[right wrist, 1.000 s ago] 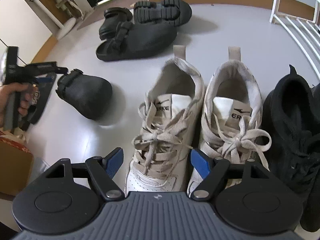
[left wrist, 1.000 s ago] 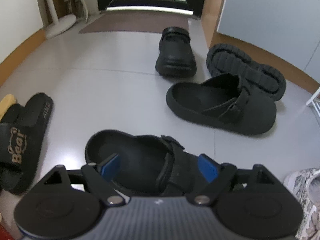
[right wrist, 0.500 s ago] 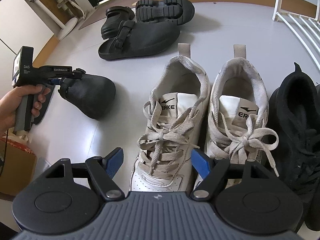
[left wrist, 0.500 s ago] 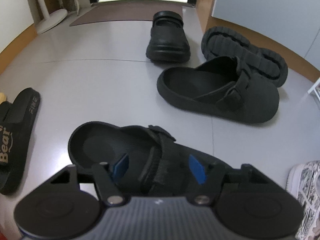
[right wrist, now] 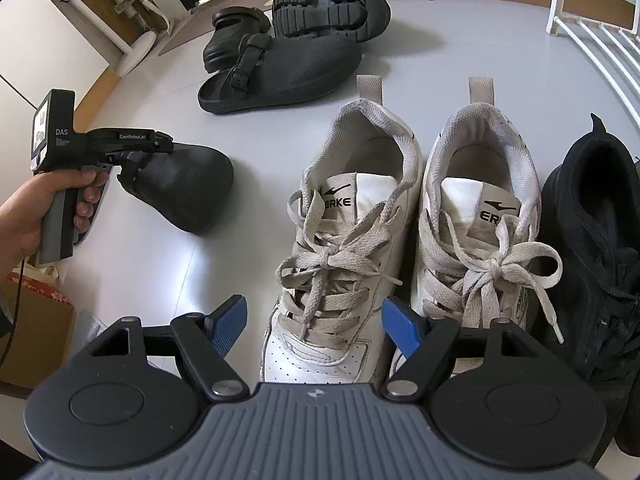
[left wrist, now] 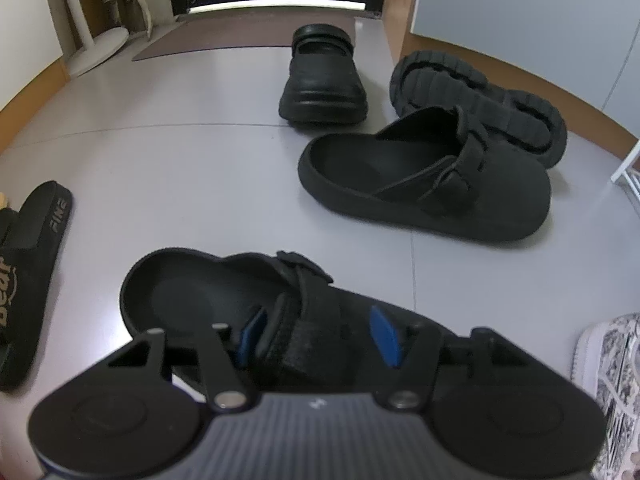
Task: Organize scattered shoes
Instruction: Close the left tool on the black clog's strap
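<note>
My left gripper [left wrist: 316, 334] has its blue pads on either side of the strap and upper of a black clog [left wrist: 208, 292] on the grey floor; the pads look close to it, contact unclear. The same clog [right wrist: 184, 188] and left gripper [right wrist: 120, 152] show in the right wrist view. Its matching clog [left wrist: 432, 184] lies farther right, with an overturned black shoe [left wrist: 480, 96] and another black clog [left wrist: 324, 76] behind. My right gripper [right wrist: 312, 324] is open and empty above a pair of white lace-up sneakers [right wrist: 400, 216], side by side.
A black "Bear" slide [left wrist: 28, 276] lies at the left. A black sneaker [right wrist: 592, 240] sits right of the white pair. A white rack [right wrist: 596, 36] stands at the far right. A patterned shoe [left wrist: 608, 380] is at the right edge. A cardboard box [right wrist: 32, 332] is at lower left.
My left gripper has moved forward over the near black clog and its pads have narrowed around the strap. The right gripper has barely moved and stays open.
</note>
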Motion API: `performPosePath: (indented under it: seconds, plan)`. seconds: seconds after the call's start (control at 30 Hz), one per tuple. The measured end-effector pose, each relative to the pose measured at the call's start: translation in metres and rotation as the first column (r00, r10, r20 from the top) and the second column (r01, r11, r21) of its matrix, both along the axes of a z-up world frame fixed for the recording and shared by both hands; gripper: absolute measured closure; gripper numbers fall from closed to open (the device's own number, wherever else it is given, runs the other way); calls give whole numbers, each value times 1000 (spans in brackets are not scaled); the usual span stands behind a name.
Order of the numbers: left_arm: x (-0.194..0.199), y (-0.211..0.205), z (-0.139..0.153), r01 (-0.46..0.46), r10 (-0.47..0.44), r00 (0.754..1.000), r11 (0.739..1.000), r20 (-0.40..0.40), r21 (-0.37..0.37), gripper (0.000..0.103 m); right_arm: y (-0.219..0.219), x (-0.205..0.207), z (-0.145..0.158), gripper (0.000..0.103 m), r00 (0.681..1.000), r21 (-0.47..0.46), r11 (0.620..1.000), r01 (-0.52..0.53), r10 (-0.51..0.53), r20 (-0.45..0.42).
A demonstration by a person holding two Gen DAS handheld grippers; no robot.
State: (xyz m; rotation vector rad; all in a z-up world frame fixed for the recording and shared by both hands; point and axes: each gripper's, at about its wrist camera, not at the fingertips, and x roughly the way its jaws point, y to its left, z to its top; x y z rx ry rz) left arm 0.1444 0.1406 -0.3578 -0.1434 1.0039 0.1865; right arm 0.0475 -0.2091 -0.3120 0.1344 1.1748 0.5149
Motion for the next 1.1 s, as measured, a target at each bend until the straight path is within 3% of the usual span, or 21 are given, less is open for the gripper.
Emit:
performPosePath:
  seconds: [0.63, 1.1]
  plan:
    - [-32, -19, 4, 88, -88, 996, 995, -3, -45, 47, 10, -2, -4, 24, 1000, -3, 1000, -26, 26, -10]
    - [-36, -41, 4, 194, -193, 981, 981, 13, -22, 47, 14, -3, -5, 24, 999, -4, 999, -37, 37, -15]
